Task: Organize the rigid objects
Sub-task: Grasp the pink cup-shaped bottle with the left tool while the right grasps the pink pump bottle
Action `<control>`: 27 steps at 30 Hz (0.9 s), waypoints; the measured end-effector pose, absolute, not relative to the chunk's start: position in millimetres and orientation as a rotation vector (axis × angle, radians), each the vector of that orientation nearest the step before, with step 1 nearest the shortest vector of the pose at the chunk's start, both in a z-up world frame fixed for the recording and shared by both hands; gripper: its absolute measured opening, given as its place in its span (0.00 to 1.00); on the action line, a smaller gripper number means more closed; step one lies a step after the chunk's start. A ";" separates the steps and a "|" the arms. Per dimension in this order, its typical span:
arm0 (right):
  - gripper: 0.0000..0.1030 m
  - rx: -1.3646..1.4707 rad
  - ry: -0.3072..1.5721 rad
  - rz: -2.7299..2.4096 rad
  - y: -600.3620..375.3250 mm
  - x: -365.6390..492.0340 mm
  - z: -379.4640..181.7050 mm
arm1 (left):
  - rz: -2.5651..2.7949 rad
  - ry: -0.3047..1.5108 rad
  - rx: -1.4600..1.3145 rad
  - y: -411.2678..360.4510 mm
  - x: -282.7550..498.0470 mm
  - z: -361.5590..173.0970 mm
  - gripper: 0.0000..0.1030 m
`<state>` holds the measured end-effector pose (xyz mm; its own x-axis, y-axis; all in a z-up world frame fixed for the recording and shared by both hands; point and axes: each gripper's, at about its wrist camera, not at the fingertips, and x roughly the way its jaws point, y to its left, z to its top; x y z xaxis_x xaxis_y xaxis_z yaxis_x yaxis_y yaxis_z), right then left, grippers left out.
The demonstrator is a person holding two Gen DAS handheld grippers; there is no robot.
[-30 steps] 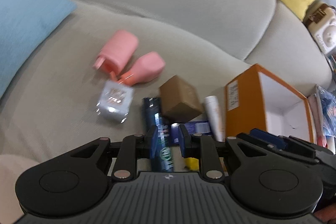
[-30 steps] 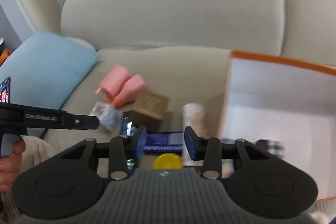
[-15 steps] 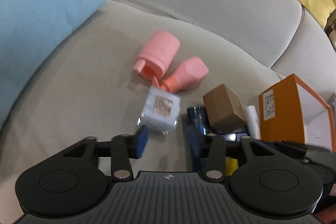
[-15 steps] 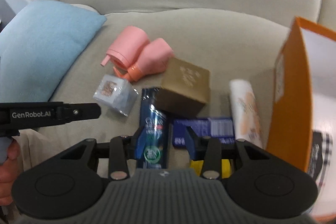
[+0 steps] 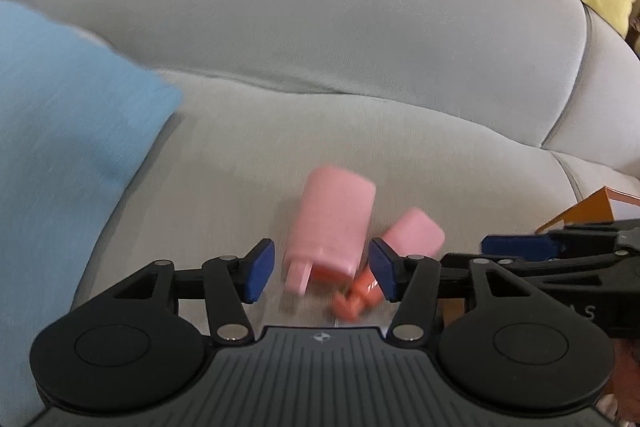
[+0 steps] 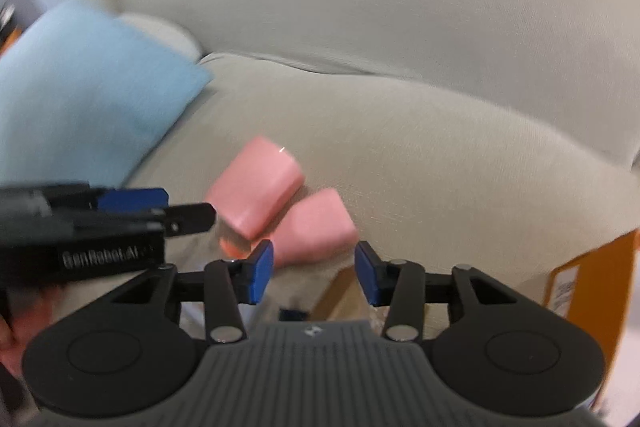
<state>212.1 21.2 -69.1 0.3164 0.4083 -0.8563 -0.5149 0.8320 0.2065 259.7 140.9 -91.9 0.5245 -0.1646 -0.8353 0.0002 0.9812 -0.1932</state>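
Left claw [image 5: 322, 275] has just been opening, pink bottle [image 5: 330, 223] unpressed between its jaws. Right claw [image 6: 314, 273] has just been opening, empty. Both bottles [image 6: 316, 231] lie mid-seat on sofa [image 5: 360, 139].

Two pink bottles lie tipped on the sofa seat, side by side: the larger pump bottle [image 5: 330, 227] at ten o'clock of the smaller one [image 5: 414, 239] (orange-capped, blurred).
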 end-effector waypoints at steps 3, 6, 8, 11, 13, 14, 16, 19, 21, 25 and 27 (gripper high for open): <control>0.46 -0.031 1.147 0.557 24.5 226.6 -79.2 | -0.120 1.034 -0.134 137.5 278.0 -99.7 0.63; 0.46 0.020 1.181 0.511 22.7 235.6 -86.4 | -0.161 1.060 -0.108 134.3 290.0 -107.9 0.63; 0.46 0.043 1.213 0.482 20.0 242.4 -90.9 | -0.178 1.069 -0.089 131.7 295.1 -112.5 0.66; 0.48 0.117 1.269 0.453 12.9 252.1 -98.6 | -0.208 1.091 -0.070 125.5 301.5 -122.0 0.68; 0.50 0.176 1.296 0.434 8.1 256.4 -101.0 | -0.198 1.100 -0.044 122.6 305.5 -128.6 0.65; 0.50 0.202 1.308 0.426 7.2 257.7 -101.4 | -0.196 1.098 -0.044 122.1 305.3 -130.8 0.61; 0.51 0.230 1.323 0.420 7.7 259.1 -103.2 | -0.190 1.086 -0.079 126.3 302.3 -129.3 0.61; 0.56 0.244 1.328 0.413 10.9 258.6 -103.0 | -0.129 1.092 -0.089 133.5 293.5 -127.4 0.61; 0.58 0.250 1.332 0.401 15.9 258.5 -106.5 | -0.084 1.098 -0.102 140.1 287.6 -126.3 0.61; 0.59 0.256 1.366 0.391 32.8 258.8 -116.5 | -0.021 1.095 -0.163 156.1 274.5 -127.0 0.61; 0.59 0.227 1.357 0.363 40.5 257.4 -121.4 | -0.011 1.092 -0.196 164.1 269.3 -127.8 0.61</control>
